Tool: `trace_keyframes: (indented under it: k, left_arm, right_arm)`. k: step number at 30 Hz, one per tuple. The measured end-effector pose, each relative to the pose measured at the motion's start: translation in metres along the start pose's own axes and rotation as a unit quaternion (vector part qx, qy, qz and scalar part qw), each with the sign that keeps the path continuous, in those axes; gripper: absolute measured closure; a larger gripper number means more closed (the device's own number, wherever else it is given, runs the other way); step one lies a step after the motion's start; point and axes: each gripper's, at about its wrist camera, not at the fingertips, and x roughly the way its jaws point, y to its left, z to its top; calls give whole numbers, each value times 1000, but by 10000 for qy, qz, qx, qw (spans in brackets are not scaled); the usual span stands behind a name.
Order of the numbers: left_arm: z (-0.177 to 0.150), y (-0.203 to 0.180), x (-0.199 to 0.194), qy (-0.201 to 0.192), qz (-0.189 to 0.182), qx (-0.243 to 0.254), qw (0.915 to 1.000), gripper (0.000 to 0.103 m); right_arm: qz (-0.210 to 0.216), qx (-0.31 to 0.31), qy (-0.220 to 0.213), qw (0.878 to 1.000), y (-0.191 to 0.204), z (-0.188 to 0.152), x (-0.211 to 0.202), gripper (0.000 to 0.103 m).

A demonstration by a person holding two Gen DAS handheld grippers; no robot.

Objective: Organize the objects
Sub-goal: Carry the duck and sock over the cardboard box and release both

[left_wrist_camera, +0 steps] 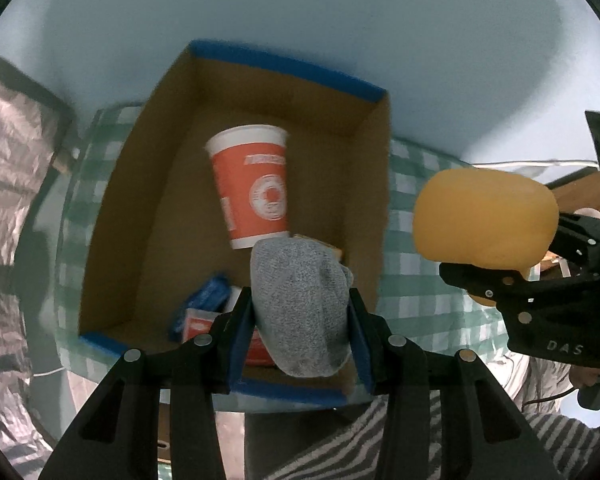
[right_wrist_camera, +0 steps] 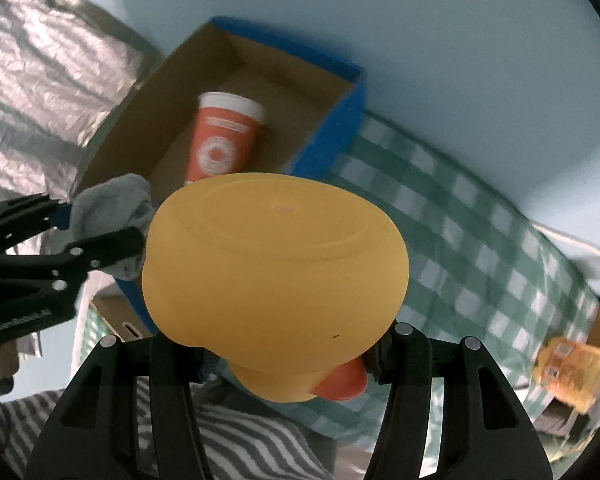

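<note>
My left gripper (left_wrist_camera: 300,312) is shut on a grey knitted sock (left_wrist_camera: 300,304) and hangs over the near end of an open cardboard box (left_wrist_camera: 128,208) with blue-taped edges. Inside the box an orange and white paper cup (left_wrist_camera: 252,184) lies on its side, with blue and orange packets (left_wrist_camera: 204,312) near the front wall. My right gripper (right_wrist_camera: 288,356) is shut on a yellow rubber duck (right_wrist_camera: 276,272) with an orange beak, held upside down to the right of the box. The left wrist view shows the duck (left_wrist_camera: 484,220) and right gripper (left_wrist_camera: 500,276) beside the box.
The box stands on a green and white checked tablecloth (right_wrist_camera: 452,216) against a pale blue wall. A yellow-orange packet (right_wrist_camera: 572,372) lies at the table's far right. Silver foil sheeting (left_wrist_camera: 4,184) hangs at the left. A person's striped garment (right_wrist_camera: 228,440) is below.
</note>
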Motion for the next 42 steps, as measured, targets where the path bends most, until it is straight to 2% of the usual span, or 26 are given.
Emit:
trace_keyframes:
  k: [11,28,32,34,35,37,39,42]
  left_arm:
    - [-1,37,4,59,55,-178,9998,58]
    - [-4,65,19,218,32,-438,9988,55]
    - [-6,67,21,270,50,-529,9982,45]
    - [-7,68,20,270,87,-587,9979,31]
    - [-8,69,19,247,95,-617,9977,30]
    - [-10,69,16,239,132,-656,9975,28]
    - [-11,69,12,224,162,-685,9973,24]
    - [-13,68,3,173,223,-722,9970,23]
  right_arm:
    - [76,-483,40,9988,52,39,13,47]
    - [1,-615,381,9974,80,64,48,46]
    - [10,-612,343,9975,83,69,48,46]
    - [8,-620,315,9976,84,72,44,44]
    - [-26,-623,293,9976,84,72,42,42]
    - [-173,-615,219,9977,83,72,37,29]
    - [-259,-613,157,9977,81,71,33,26]
    - [-296,-546,100,9980,76,67,24,26]
